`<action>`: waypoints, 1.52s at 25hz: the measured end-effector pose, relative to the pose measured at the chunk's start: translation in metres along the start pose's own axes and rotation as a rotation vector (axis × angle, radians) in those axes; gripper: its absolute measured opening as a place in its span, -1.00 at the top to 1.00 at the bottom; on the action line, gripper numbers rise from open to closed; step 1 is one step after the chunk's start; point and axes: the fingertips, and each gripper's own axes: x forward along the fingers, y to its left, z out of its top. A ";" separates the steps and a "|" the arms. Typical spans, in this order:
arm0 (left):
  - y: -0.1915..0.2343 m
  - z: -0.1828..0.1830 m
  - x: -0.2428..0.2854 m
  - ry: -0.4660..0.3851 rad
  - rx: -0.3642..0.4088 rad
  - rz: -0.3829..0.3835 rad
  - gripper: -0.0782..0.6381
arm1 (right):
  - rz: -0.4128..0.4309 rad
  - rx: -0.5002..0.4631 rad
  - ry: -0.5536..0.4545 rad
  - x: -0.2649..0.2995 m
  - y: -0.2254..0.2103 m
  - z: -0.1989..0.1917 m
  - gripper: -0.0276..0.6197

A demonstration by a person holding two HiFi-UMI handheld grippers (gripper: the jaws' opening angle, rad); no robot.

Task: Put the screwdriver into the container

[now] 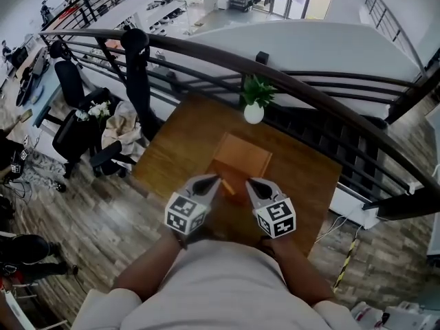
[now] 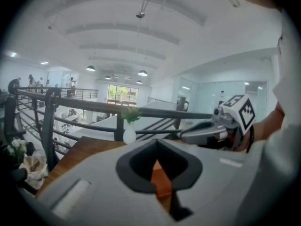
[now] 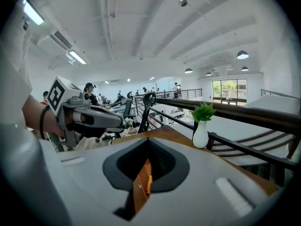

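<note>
Orange screwdriver [image 1: 227, 186] seemingly beside container [image 1: 242, 155]; left hand-held gripper [image 1: 217, 179] and right hand-held gripper [image 1: 249, 182] closed, empty.

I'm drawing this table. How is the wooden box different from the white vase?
The wooden box is brown and square; the white vase is round. The box sits mid-table; the vase stands at the far edge. The vase holds a green plant; nothing shows sticking out of the box. Both rest on the wooden table.
</note>
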 end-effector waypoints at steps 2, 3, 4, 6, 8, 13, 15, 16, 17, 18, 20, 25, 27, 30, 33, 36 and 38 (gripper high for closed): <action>-0.002 0.004 -0.007 -0.005 0.004 -0.003 0.77 | 0.001 -0.003 -0.006 -0.003 0.006 0.004 0.89; -0.003 0.004 -0.011 -0.006 0.007 -0.007 0.77 | -0.001 -0.004 -0.008 -0.004 0.009 0.005 0.89; -0.004 0.004 -0.014 -0.005 0.010 -0.013 0.77 | -0.003 -0.003 -0.010 -0.005 0.012 0.006 0.89; -0.004 0.004 -0.022 -0.002 0.017 -0.024 0.77 | -0.010 0.000 -0.019 -0.005 0.018 0.009 0.89; 0.000 0.003 -0.032 0.003 0.018 -0.026 0.77 | -0.017 0.009 -0.030 -0.005 0.026 0.013 0.89; 0.010 -0.004 -0.058 0.014 0.027 -0.041 0.77 | -0.036 0.011 -0.038 -0.002 0.047 0.016 0.89; 0.009 -0.008 -0.067 0.024 0.019 -0.055 0.77 | -0.050 0.021 -0.038 -0.002 0.055 0.015 0.89; 0.007 -0.011 -0.071 0.027 0.017 -0.066 0.77 | -0.058 0.028 -0.041 -0.004 0.059 0.014 0.89; 0.006 -0.014 -0.075 0.029 0.016 -0.077 0.77 | -0.066 0.031 -0.043 -0.006 0.064 0.013 0.89; 0.006 -0.016 -0.078 0.031 0.015 -0.087 0.77 | -0.074 0.034 -0.045 -0.007 0.069 0.012 0.89; 0.005 -0.018 -0.085 0.031 0.017 -0.109 0.77 | -0.090 0.040 -0.048 -0.009 0.078 0.010 0.89; 0.001 -0.027 -0.105 0.023 0.034 -0.167 0.77 | -0.127 0.057 -0.057 -0.015 0.104 0.007 0.89; 0.001 -0.030 -0.114 0.029 0.035 -0.188 0.77 | -0.143 0.062 -0.062 -0.015 0.115 0.007 0.89; 0.001 -0.035 -0.130 0.038 0.032 -0.215 0.77 | -0.166 0.067 -0.074 -0.016 0.135 0.007 0.89; -0.006 -0.036 -0.148 0.018 0.000 -0.252 0.77 | -0.181 0.060 -0.084 -0.021 0.154 0.005 0.89; -0.019 -0.031 -0.163 -0.012 0.001 -0.290 0.77 | -0.192 0.039 -0.090 -0.027 0.165 0.006 0.89; -0.025 -0.030 -0.170 -0.020 0.005 -0.304 0.77 | -0.191 0.041 -0.096 -0.031 0.172 0.007 0.89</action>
